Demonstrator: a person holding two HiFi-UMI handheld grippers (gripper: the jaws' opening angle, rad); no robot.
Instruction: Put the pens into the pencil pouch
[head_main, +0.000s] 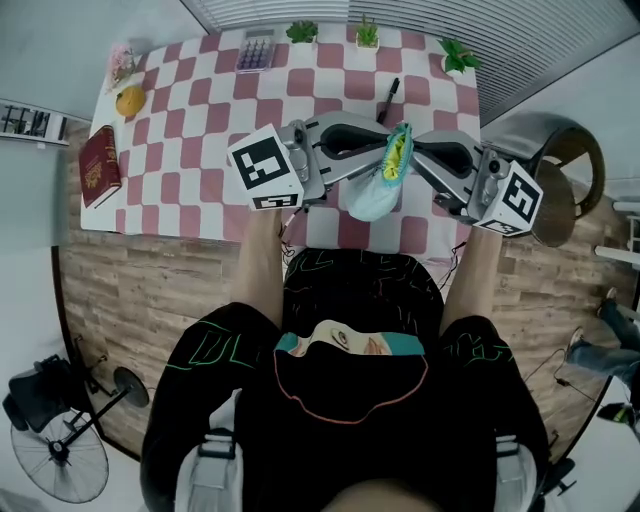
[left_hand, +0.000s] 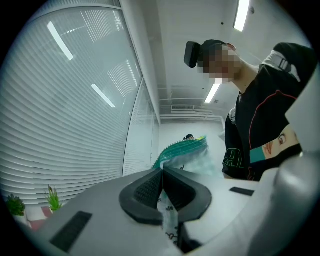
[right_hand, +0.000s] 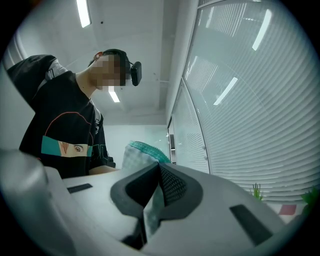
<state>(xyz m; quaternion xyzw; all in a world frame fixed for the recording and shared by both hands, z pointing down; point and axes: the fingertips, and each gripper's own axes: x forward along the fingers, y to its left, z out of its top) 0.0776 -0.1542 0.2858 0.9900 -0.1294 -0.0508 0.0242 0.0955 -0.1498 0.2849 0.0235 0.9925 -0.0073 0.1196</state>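
Observation:
A pale blue pencil pouch (head_main: 376, 190) with a green zipper hangs above the checkered table (head_main: 200, 130), held up between both grippers. My left gripper (head_main: 386, 150) is shut on the pouch's left edge, and my right gripper (head_main: 413, 152) is shut on its right edge. Something yellow-green (head_main: 397, 155) shows in the pouch's mouth. A black pen (head_main: 388, 100) lies on the table behind the pouch. In the left gripper view the jaws (left_hand: 162, 187) pinch printed fabric, with the pouch (left_hand: 187, 150) beyond. In the right gripper view the jaws (right_hand: 157, 187) clamp the pouch (right_hand: 137, 152) too.
A calculator (head_main: 255, 50) and three small potted plants (head_main: 302, 32) (head_main: 367, 33) (head_main: 458, 55) line the table's far edge. A red book (head_main: 99, 165) and a yellow fruit (head_main: 130, 100) lie at its left. A chair (head_main: 560, 170) stands to the right, a fan (head_main: 55, 460) on the floor.

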